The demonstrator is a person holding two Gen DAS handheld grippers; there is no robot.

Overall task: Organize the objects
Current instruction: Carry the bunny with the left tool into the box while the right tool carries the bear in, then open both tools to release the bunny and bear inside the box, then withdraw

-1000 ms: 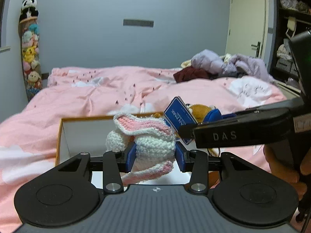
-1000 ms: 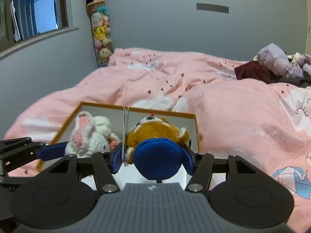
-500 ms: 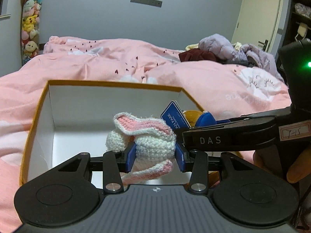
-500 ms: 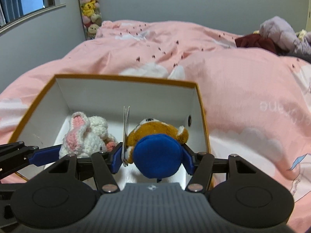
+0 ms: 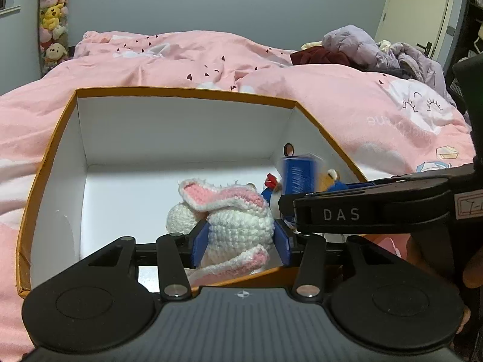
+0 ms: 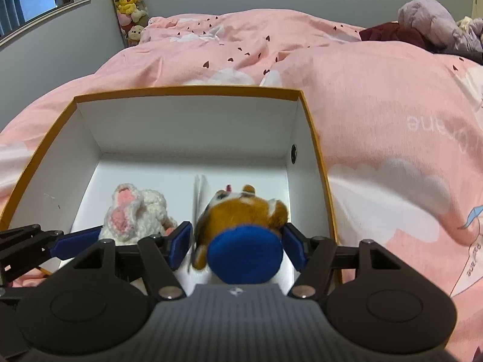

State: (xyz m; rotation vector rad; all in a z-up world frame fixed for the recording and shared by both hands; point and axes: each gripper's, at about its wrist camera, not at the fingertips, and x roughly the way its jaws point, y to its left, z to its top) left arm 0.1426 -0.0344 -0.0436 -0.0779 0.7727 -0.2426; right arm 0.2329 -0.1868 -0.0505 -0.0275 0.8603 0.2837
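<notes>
An orange-rimmed white box (image 5: 181, 92) lies open on the pink bed. Low inside its near part, my left gripper (image 5: 240, 242) has a white and pink crocheted bunny (image 5: 238, 220) between its blue pads. The jaws are opening and the pads barely touch the wool. The bunny (image 6: 135, 211) lies on the box floor in the right wrist view. Beside it, my right gripper (image 6: 238, 244) is also opening. A brown plush with a blue round end (image 6: 244, 220) sags between its pads with gaps on both sides. Its blue tag (image 5: 297, 175) is blurred.
The pink duvet (image 6: 377, 105) surrounds the box (image 6: 187, 90). A heap of purple and dark red clothes (image 5: 362, 48) lies at the far right. A column of plush toys (image 5: 52, 21) stands by the wall, with a door (image 5: 422, 15) behind. A hand (image 5: 471, 274) holds the right tool.
Both grippers sank into the box with their toys. Their pads have spread slightly. The brown plush has tipped forward and its tag has swung.
</notes>
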